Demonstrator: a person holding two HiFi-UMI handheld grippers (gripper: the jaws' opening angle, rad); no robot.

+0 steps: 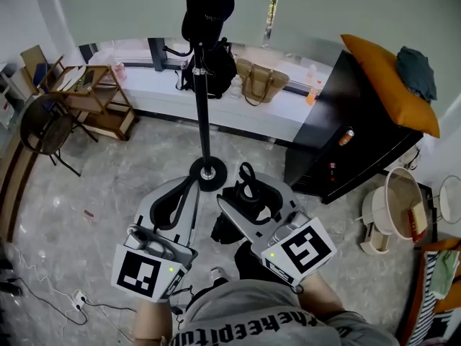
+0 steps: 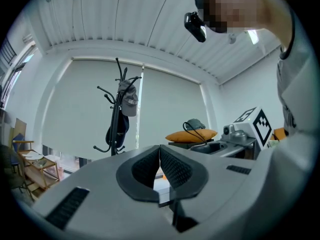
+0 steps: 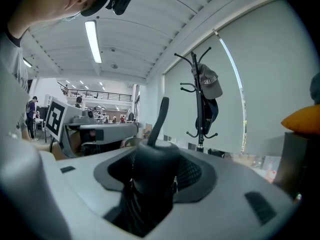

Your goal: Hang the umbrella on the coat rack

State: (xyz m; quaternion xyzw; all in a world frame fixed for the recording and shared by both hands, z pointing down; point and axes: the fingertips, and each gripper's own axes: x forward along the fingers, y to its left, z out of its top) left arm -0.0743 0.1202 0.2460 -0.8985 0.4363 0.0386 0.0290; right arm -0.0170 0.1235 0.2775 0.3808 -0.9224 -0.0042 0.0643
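Two tools going: left tool is shut tight on nothing, pads touching. Right tool is clamped on the black umbrella by its handle, strap poking up, low centre of the head view, just right of the coat rack base.

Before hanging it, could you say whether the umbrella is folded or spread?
Folded: the umbrella is a compact black bundle clamped in the right gripper.

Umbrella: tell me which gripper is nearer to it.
Right. The right gripper is shut on the umbrella, holding its handle. The left gripper, shut and empty, sits apart on the umbrella's left.
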